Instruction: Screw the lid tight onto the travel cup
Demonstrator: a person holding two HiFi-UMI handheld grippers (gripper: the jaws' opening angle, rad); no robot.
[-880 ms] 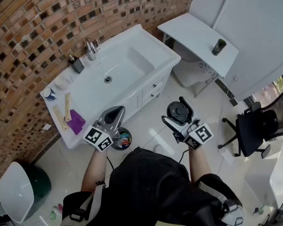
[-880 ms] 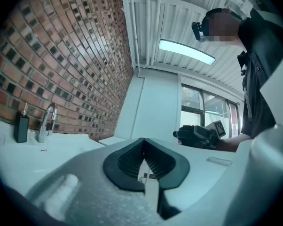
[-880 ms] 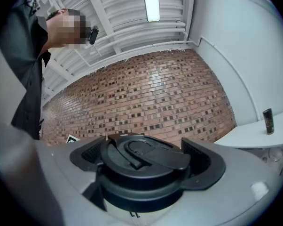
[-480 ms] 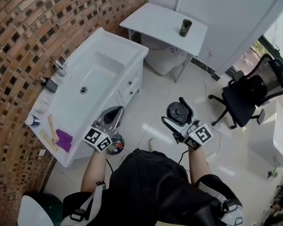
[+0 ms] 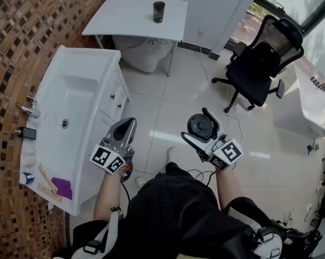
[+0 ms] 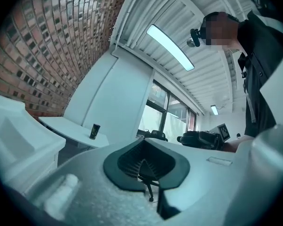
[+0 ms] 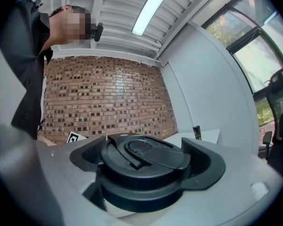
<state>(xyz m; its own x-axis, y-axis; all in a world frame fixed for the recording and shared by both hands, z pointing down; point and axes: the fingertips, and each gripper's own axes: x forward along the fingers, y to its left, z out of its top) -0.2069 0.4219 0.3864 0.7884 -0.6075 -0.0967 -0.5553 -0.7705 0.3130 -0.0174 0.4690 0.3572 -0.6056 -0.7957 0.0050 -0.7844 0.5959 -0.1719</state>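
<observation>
My right gripper (image 5: 198,126) is shut on a round black travel-cup lid (image 5: 202,124), one pad on each side of its rim. In the right gripper view the lid (image 7: 144,160) fills the space between the jaws of that gripper (image 7: 146,167), top face up with its flip tab showing. My left gripper (image 5: 130,124) is shut with nothing in it; the left gripper view shows its tips (image 6: 146,163) pressed together. The dark travel cup (image 5: 158,12) stands upright on a white table (image 5: 124,16) far ahead, small in both gripper views as the cup (image 6: 94,131) and the cup (image 7: 197,132).
A white sink cabinet (image 5: 70,139) runs along the brick wall at left. A white toilet (image 5: 146,55) sits under the table. A black office chair (image 5: 262,63) stands at right, a white desk edge (image 5: 313,104) beyond it. White tiled floor lies between.
The whole room has swung across the head view: the sink went left, the table with the cup came to the top centre. Both grippers kept their places and the lid stayed held.
</observation>
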